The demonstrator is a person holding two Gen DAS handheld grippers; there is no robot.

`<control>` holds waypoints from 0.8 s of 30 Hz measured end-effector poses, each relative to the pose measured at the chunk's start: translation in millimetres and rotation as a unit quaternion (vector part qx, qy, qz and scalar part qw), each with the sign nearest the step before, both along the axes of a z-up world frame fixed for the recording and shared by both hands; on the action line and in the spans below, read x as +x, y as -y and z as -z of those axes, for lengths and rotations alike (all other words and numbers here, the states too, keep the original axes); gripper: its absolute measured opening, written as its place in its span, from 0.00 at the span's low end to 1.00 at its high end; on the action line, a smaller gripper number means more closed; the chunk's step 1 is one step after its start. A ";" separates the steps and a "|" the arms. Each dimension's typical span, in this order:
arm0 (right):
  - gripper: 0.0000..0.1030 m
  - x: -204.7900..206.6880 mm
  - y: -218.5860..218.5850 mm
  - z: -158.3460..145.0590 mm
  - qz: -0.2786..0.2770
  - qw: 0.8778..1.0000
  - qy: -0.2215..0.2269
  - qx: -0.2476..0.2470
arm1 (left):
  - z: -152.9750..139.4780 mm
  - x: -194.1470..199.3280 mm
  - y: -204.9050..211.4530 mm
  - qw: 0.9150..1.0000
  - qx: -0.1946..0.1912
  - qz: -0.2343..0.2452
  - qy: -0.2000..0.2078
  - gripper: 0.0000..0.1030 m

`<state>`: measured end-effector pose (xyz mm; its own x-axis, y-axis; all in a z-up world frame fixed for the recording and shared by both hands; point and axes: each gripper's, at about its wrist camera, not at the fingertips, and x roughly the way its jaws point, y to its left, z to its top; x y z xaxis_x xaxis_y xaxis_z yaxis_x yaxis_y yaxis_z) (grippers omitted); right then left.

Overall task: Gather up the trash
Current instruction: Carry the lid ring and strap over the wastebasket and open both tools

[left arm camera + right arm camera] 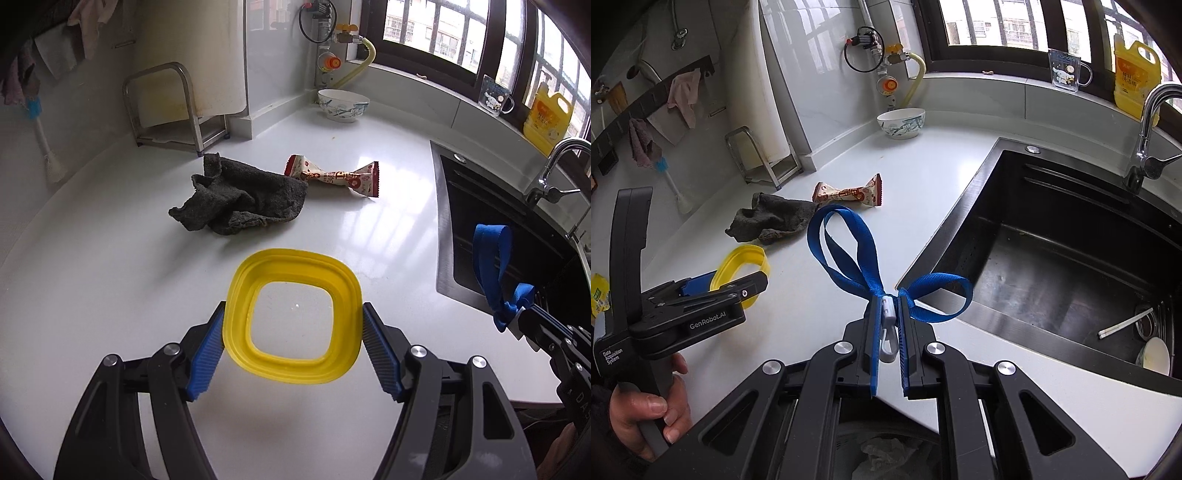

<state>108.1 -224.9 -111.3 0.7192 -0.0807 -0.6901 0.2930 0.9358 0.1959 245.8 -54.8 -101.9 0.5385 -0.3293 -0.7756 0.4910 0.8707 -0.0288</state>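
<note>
I'm in a home kitchen: white counter [820, 295], black sink [1052, 266] with faucet [1148, 122], dish soap jug [1134, 77] on the windowsill, bowl [901, 122], hanging cloths [683, 96]

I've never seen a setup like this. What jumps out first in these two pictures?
The bright yellow square ring, clamped between the left gripper's blue pads above the white counter. Next, the blue strap looping up from the shut right gripper beside the dark sink. Behind them lie a grey rag and a crumpled snack wrapper.
</note>
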 end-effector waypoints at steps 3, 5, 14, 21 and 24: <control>0.08 -20.3 -1.7 -3.1 -0.011 1.000 -0.003 0.000 | -9.3 -25.0 -6.5 1.000 -0.001 -0.003 0.002 0.66; 0.08 -35.0 -4.1 -4.4 -0.020 1.000 -0.006 0.000 | -14.6 -43.8 -10.3 1.000 -0.003 -0.006 0.002 0.66; 0.08 -108.1 -8.1 -3.4 -0.064 0.998 -0.024 0.002 | -25.7 -138.7 -17.8 1.000 -0.009 -0.016 -0.009 0.66; 0.08 -153.3 -9.8 10.4 -0.089 0.995 -0.039 0.013 | -11.0 -202.0 -16.3 0.999 -0.005 -0.015 -0.031 0.66; 0.08 -163.4 -12.8 20.2 -0.102 0.993 -0.050 0.019 | -0.1 -221.5 -15.8 0.999 0.000 -0.016 -0.041 0.66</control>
<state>-55.3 -212.1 -131.5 0.6454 0.0871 -0.7588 0.1182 0.9701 0.2119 24.2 -39.0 -101.9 0.4827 -0.3129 -0.8179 0.4589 0.8859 -0.0680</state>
